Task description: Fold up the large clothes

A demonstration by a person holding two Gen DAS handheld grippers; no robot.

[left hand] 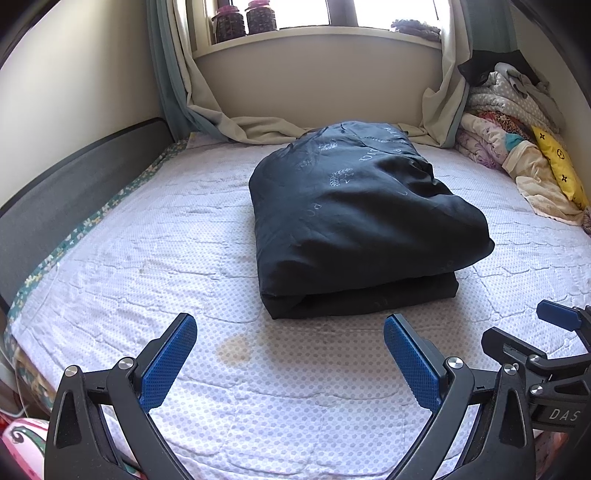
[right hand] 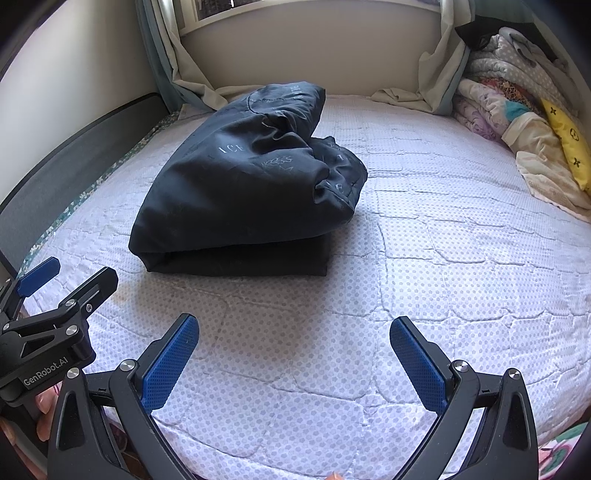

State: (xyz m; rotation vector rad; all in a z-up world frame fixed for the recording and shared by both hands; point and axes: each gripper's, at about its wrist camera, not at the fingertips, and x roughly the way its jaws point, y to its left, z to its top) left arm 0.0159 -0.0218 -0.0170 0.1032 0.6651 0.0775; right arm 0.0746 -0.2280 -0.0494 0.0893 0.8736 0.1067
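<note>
Garment (left hand: 354, 221), dark, folded thick, mid-bed (left hand: 147, 258); looks soft, bulky, slippery. Left gripper (left hand: 290, 354) and right gripper (right hand: 293, 358): jaws spread, empty. Best hold: near folded edge.

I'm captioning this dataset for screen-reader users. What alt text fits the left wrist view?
A dark folded garment lies in a bundle on a white quilted bed, untouched. The left tool, open, hovers over the near edge, with the right tool just visible at far right; bedding pile and window lie beyond.
</note>
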